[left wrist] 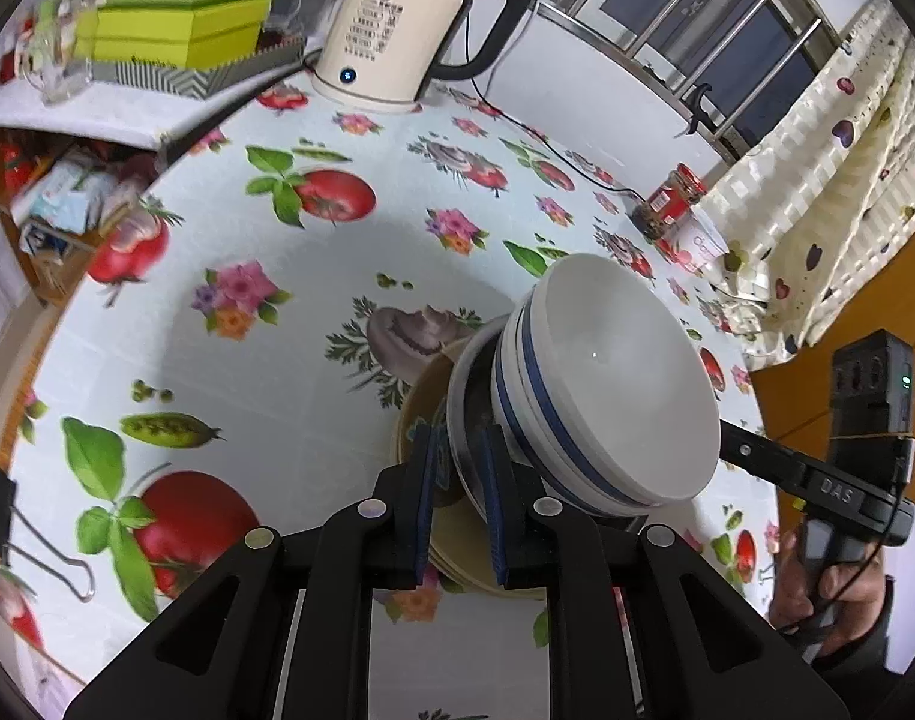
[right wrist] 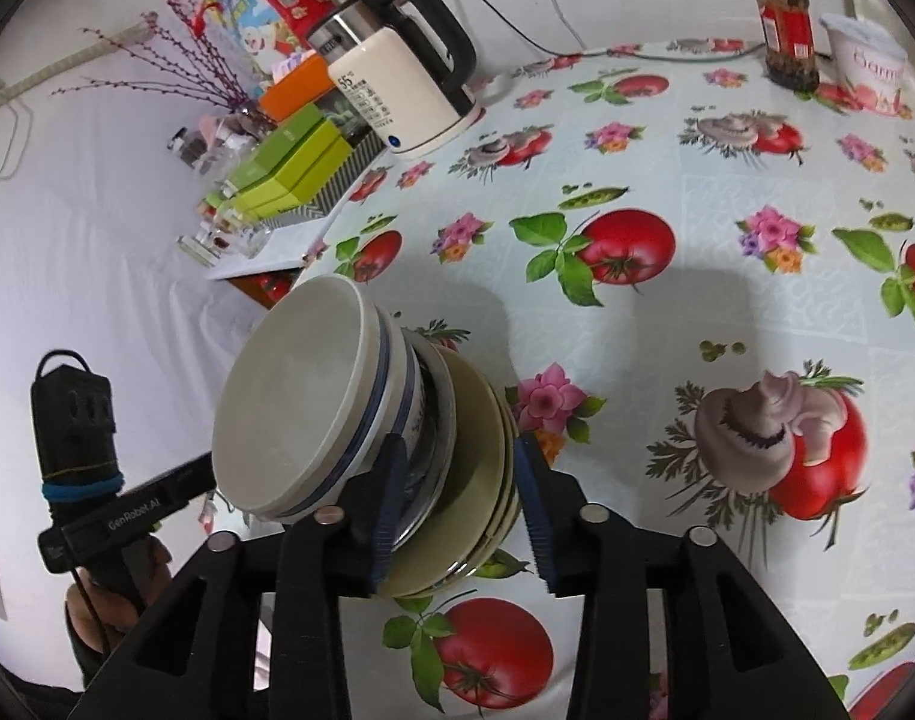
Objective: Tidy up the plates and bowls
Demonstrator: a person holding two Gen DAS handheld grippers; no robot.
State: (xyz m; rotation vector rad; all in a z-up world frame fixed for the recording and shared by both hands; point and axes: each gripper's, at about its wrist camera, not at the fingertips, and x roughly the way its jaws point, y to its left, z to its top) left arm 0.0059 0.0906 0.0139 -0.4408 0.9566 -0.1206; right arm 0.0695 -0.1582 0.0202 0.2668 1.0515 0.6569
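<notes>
On the flowered tablecloth (left wrist: 313, 360) stood one pile of dishes: beige plates (right wrist: 481, 468) at the bottom, a glass dish (left wrist: 466, 420) on them, and white bowls with blue bands (left wrist: 613, 384) nested on top. Seen through either fisheye lens, the pile appeared tilted; whether it truly leaned could not be told. The left gripper (left wrist: 460, 498) reached in at the pile's near edge, its blue pads (left wrist: 494, 516) narrowly set, with the rim of the glass dish between them; the pads looked pressed on that rim. The right gripper (right wrist: 457, 510) met the pile from the opposite side. Its pads (right wrist: 532, 516) stood apart and straddled the edges of the beige plates and the glass dish, one pad clear of the plates' outer rim, so nothing was clamped there. Each view showed the other tool's handle and the hand (left wrist: 829, 594) holding it. Farther back on the cloth were a cream electric kettle (left wrist: 391, 42), stacked green boxes (left wrist: 181, 18), a red-labelled jar (right wrist: 787, 30) and a white tub (right wrist: 871, 66), all well apart from the pile.
</notes>
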